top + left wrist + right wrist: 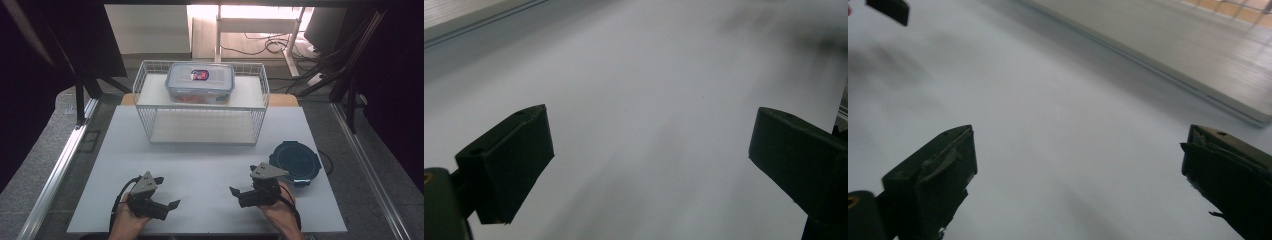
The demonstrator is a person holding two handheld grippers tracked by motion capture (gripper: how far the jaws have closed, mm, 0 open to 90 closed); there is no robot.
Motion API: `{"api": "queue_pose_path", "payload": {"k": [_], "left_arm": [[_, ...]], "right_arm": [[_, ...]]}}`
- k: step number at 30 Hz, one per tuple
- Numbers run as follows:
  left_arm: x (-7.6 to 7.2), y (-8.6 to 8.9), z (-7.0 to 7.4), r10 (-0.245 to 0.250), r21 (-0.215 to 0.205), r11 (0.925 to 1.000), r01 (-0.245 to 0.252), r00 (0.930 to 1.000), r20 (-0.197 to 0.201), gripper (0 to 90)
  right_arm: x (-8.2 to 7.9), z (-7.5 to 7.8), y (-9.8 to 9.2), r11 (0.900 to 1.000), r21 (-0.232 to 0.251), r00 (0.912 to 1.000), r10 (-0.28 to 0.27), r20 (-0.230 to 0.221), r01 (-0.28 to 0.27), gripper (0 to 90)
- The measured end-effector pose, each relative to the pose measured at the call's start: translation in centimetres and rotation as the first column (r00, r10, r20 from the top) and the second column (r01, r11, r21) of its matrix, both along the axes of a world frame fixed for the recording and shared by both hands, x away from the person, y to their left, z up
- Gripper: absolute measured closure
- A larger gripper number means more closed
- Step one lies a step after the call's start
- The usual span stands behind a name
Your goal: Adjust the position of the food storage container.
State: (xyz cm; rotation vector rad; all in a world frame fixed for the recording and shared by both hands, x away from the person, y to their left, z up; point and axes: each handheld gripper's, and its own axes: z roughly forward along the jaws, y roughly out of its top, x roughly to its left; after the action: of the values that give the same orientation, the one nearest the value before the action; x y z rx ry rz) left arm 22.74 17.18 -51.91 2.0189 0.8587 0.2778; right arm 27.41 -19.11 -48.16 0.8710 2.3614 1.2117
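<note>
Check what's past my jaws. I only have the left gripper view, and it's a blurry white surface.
Observer: A wire basket stands at the far end of the white board.
Operator: Anything on it?
Observer: A lidded clear box sits on its upper level.
Operator: Right side?
Observer: A round blue container lies just beyond the right gripper.

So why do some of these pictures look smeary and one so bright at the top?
High view: daylight glares white beyond the wire rack. Left gripper view: the white table streaks with blur between open jaws. Right gripper view: similar streaking, softer far off.
</note>
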Motion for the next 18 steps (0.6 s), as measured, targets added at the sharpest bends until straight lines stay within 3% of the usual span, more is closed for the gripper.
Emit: {"api": "queue_pose_path", "payload": {"k": [6,15,18], "left_arm": [[0.1,0.1,0.0,0.002,-0.017,0.9998,-0.002,1.0,-0.002,3.8],[0.2,0.1,-0.2,-0.006,-0.023,0.9997,0.005,0.9999,-0.015,4.0],[0.2,0.1,-0.3,-0.006,-0.028,0.9996,0.006,0.9998,-0.018,3.9]], "right_arm": [[1.1,0.4,-1.5,0.995,0.012,0.9946,-0.102,-0.022,0.102,0.0],[2.2,1.8,-4.3,0.983,0.016,0.9815,-0.181,-0.062,0.182,0.0],[2.8,2.1,-5.7,0.975,0.013,0.9736,-0.22,-0.06,0.221,7.3]]}}
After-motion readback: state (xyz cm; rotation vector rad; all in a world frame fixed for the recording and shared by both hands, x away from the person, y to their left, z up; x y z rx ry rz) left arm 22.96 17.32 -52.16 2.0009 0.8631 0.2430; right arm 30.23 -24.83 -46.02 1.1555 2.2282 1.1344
